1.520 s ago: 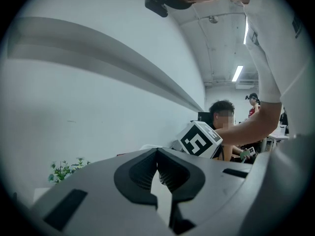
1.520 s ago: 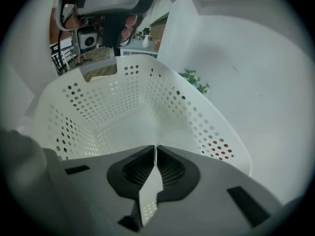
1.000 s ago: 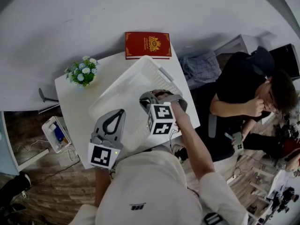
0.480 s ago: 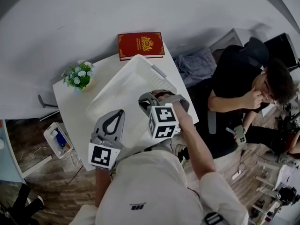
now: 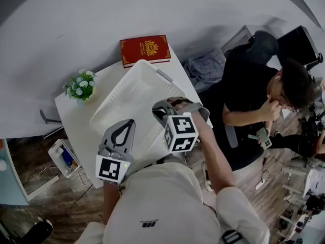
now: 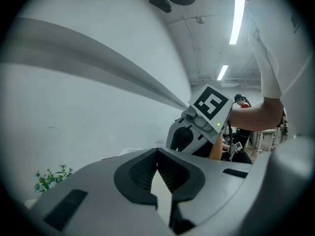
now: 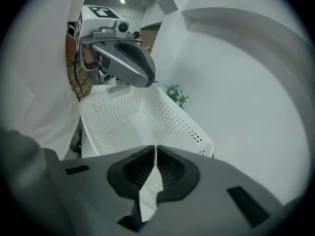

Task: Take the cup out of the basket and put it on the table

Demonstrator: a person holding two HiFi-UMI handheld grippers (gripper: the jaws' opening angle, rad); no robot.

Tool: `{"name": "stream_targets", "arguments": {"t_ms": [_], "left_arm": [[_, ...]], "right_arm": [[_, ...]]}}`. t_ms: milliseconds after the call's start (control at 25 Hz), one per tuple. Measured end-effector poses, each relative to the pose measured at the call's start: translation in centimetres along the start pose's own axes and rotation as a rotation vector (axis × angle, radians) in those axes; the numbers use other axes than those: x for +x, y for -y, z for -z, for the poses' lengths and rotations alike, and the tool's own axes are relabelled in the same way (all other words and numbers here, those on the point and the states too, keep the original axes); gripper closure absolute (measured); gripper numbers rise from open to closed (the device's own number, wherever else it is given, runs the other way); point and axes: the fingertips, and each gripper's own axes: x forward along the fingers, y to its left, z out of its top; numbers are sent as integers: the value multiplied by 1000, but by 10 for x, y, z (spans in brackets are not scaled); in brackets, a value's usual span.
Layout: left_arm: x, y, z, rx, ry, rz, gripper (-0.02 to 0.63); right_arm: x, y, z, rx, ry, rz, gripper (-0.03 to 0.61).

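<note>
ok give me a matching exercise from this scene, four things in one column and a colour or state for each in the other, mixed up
Things
1. book
2. plant
3. basket
4. right claw

Colour or state
a. white, full of small holes
b. shut, with nothing in it
c. red, with a gold emblem on the cover
d. green, with pale flowers

Pairs: 1-c, 2-d, 3-a, 4-b
</note>
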Motion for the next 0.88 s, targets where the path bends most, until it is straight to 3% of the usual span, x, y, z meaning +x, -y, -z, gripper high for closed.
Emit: {"name": "stream_targets", "arguments": {"t_ms": [880], "left_arm": [[27,36,-1,32,-6,119,604]], "right_arm": [[-54,-6,48,108,-46,88,552]]}}
